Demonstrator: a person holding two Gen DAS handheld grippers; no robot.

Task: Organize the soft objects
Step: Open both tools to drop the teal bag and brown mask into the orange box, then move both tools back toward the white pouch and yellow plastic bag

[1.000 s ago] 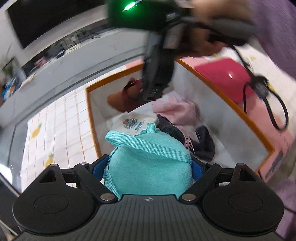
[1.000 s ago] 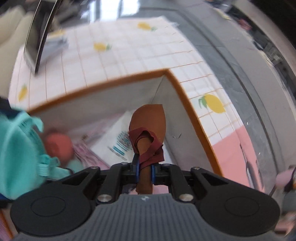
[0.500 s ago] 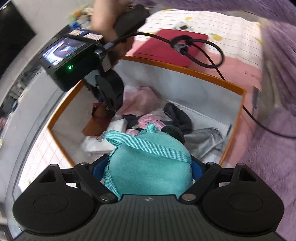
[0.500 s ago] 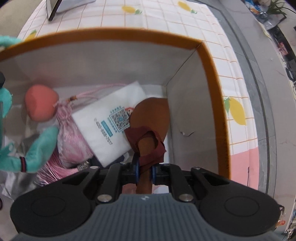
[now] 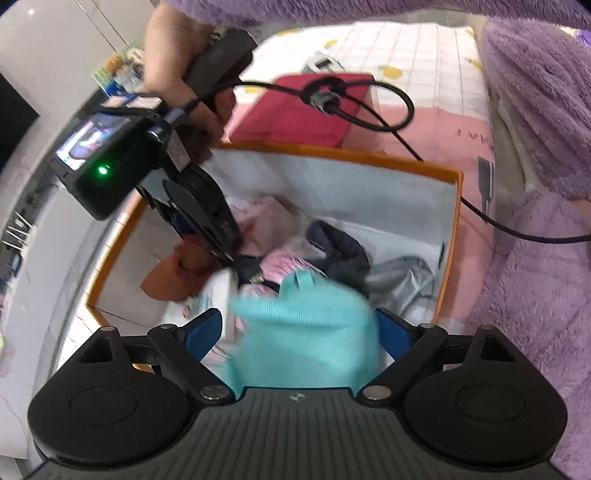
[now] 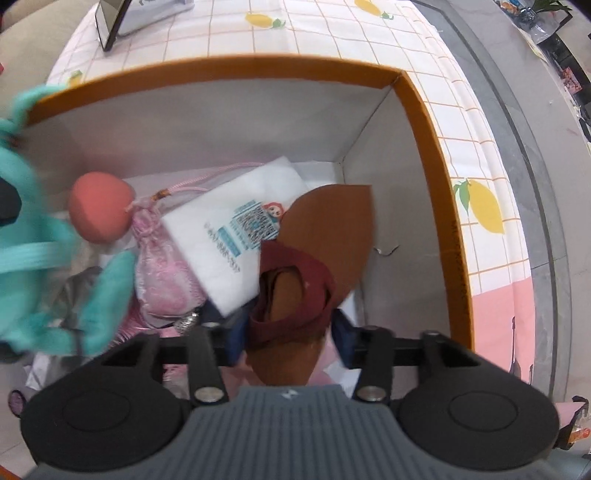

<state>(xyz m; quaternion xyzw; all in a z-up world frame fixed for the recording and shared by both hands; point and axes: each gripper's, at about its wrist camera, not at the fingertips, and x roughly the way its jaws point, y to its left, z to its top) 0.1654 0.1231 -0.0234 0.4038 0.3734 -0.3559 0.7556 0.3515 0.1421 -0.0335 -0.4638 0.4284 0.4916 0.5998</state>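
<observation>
Over the orange-rimmed box (image 5: pixel 457 221) with its white inner walls, both tongs hang with their fingers spread. The left tongs (image 5: pixel 299 328) stand wide around a teal plush toy (image 5: pixel 306 332), whose blurred body fills the space between the blue pads (image 5: pixel 203 328); whether either pad presses it cannot be told. The right tongs (image 6: pixel 291 332) are parted too, with the brown leather piece (image 6: pixel 332 229) and its dark red strap (image 6: pixel 295 291) lying loosely between them, against the box's right wall.

Inside the box, beside the leather piece, lie a white pouch (image 6: pixel 225 251), a pink satin drawstring bag (image 6: pixel 162 269) and a coral ball (image 6: pixel 99 212) near the far wall. From the left wrist camera, a dark padded item (image 5: pixel 343 247) and a grey cloth (image 5: pixel 402 277) sit toward the other end, partly behind the teal toy. The right tool's body and the hand holding it cover the box's far left corner in that view, and a black cable (image 5: pixel 369 107) loops over a dark red flat item (image 5: pixel 306 110) beyond the rim.

The white pouch carries a QR code, a small cartoon figure and blue print too small to read. Lettering runs along the orange rim on the right but is illegible. The worktop (image 6: pixel 332 33) wears a checked cloth with lemons; a purple fleece sleeve (image 5: pixel 535 92) crowds the left camera's edge.
</observation>
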